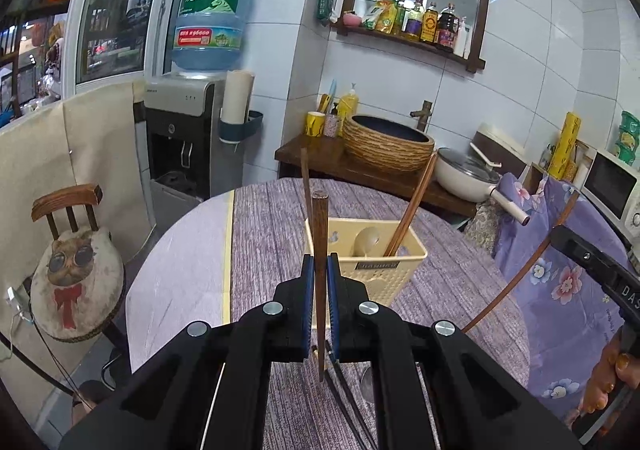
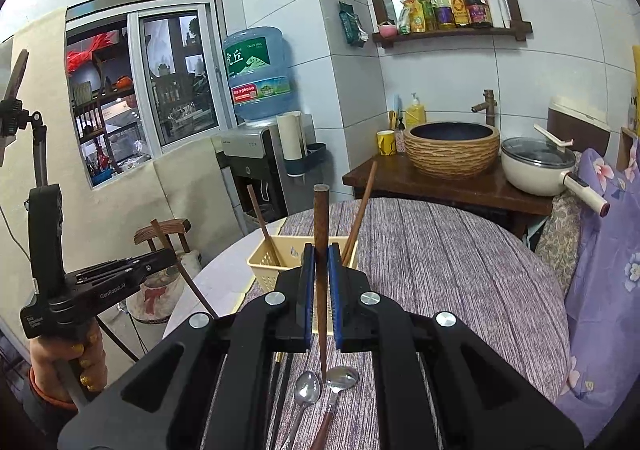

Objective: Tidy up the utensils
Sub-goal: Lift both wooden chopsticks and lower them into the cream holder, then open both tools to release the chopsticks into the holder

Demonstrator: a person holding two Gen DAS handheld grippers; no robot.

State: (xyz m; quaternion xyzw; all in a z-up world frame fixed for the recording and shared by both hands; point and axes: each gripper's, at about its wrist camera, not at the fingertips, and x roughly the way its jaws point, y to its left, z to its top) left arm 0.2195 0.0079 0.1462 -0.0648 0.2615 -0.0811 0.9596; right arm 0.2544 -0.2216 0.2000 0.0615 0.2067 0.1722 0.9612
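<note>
A cream perforated utensil basket (image 1: pixel 376 266) stands on the round table and holds brown chopsticks (image 1: pixel 412 206) and a spoon (image 1: pixel 366 240). My left gripper (image 1: pixel 319 282) is shut on a brown wooden chopstick (image 1: pixel 319 234), held upright in front of the basket. My right gripper (image 2: pixel 319 282) is shut on another brown chopstick (image 2: pixel 321 218), also upright, near the basket (image 2: pixel 272 262). Two metal spoons (image 2: pixel 308 390) and dark chopsticks (image 2: pixel 280 382) lie on the cloth below the right gripper. The left gripper also shows at the left of the right wrist view (image 2: pixel 160 262).
The table has a purple striped cloth (image 2: pixel 440 270). Behind it stand a wooden counter with a woven basin (image 2: pixel 452 148), a white pot (image 2: pixel 536 166) and a water dispenser (image 1: pixel 188 130). A chair with a cat cushion (image 1: pixel 76 270) is at the left; a floral cloth (image 1: pixel 560 290) at the right.
</note>
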